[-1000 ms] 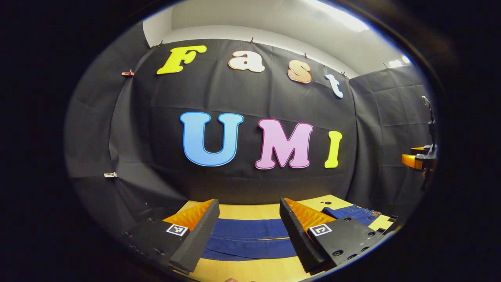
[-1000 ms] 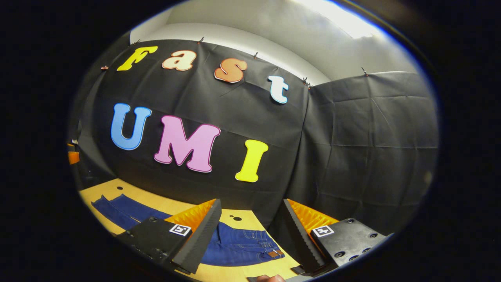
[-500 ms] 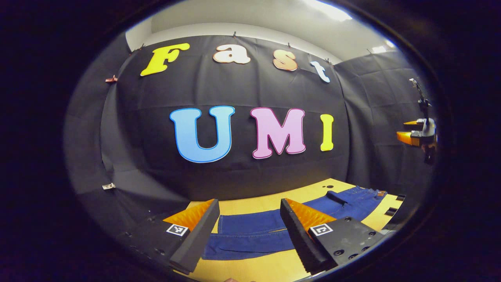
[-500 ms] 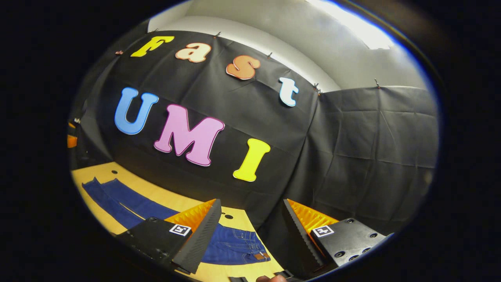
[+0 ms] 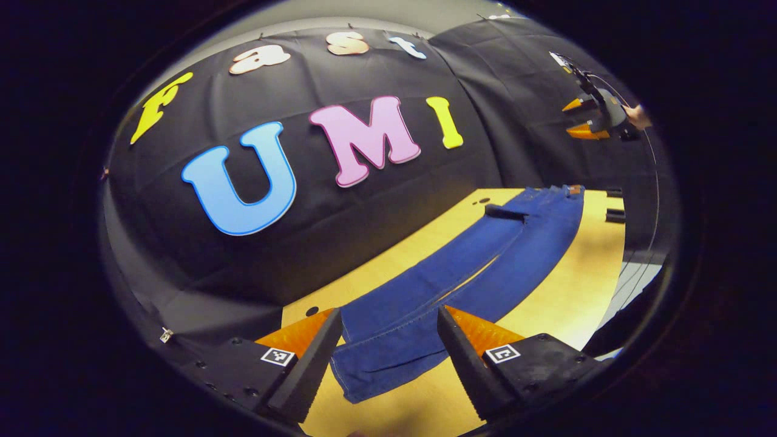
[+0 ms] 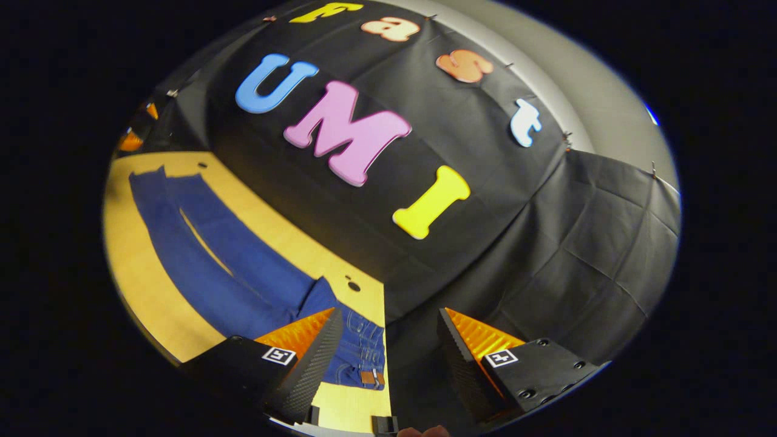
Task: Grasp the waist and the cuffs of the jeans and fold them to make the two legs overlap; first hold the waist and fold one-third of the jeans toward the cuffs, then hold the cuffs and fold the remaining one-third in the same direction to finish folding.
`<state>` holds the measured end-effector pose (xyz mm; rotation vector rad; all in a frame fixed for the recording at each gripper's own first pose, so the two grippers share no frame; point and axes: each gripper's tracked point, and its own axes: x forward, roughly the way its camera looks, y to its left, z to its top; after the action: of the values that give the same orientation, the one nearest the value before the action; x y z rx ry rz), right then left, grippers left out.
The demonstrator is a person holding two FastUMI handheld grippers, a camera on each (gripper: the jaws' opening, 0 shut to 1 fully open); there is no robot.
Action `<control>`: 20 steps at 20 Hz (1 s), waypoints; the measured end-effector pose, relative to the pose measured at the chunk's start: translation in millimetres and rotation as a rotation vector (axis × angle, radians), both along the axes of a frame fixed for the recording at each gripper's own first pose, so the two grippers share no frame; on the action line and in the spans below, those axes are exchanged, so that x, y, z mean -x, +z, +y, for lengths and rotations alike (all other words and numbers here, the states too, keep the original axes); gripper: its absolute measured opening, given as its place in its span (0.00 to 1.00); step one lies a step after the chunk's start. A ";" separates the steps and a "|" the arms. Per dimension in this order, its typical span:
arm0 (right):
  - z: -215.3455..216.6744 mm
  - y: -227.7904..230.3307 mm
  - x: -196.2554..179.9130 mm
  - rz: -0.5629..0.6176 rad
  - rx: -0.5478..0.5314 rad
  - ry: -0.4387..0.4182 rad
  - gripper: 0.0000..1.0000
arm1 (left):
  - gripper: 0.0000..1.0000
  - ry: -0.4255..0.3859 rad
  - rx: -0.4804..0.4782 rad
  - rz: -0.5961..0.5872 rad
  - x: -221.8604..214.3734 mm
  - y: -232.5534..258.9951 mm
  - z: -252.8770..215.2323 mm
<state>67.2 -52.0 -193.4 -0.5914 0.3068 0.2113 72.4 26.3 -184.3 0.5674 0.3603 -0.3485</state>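
Note:
Dark blue jeans (image 5: pixel 461 273) lie flat and unfolded on a light wooden table (image 5: pixel 564 297), the two legs side by side. In the left gripper view my left gripper (image 5: pixel 388 358) hovers open above the cuffs, which lie between its fingers lower down. The waist end lies far off at the upper right. In the right gripper view the jeans (image 6: pixel 212 255) stretch away to the upper left, and the waist with its brown patch (image 6: pixel 367 377) lies under my open right gripper (image 6: pixel 388 358). The right gripper (image 5: pixel 592 112) also shows far off in the left gripper view, raised above the table.
Black cloth walls stand right behind the table's far edge. Small dark holes (image 6: pixel 352 285) mark the tabletop near the wall. Two black blocks (image 5: pixel 614 204) sit at the table's edge beyond the waist. A hand (image 5: pixel 637 115) holds the far gripper.
Both views have tilted down and rolled, so much more of the table and the full length of the jeans now shows. Both grippers stay open. The jeans have not moved.

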 end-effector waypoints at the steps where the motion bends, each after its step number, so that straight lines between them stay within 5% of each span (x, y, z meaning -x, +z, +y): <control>1: -3.3 -22.9 -4.6 0.041 0.039 0.024 0.96 | 0.98 -0.019 -0.039 0.036 -6.9 -16.7 5.4; 10: -31.2 -180.0 -12.2 0.321 0.402 0.333 0.96 | 0.99 -0.366 -0.567 0.383 -14.2 -147.3 83.2; 14: -34.9 -214.7 -4.0 0.382 0.527 0.486 0.97 | 0.99 -0.471 -0.694 0.519 -12.5 -186.2 108.3; 20: -55.7 -244.1 6.0 0.436 0.627 0.573 0.96 | 0.93 -0.503 -0.733 0.502 -34.1 -194.0 112.0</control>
<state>61.2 -107.7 -437.5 -1.2548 0.6315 0.8202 106.5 138.3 -378.3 1.3035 0.8462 -0.8627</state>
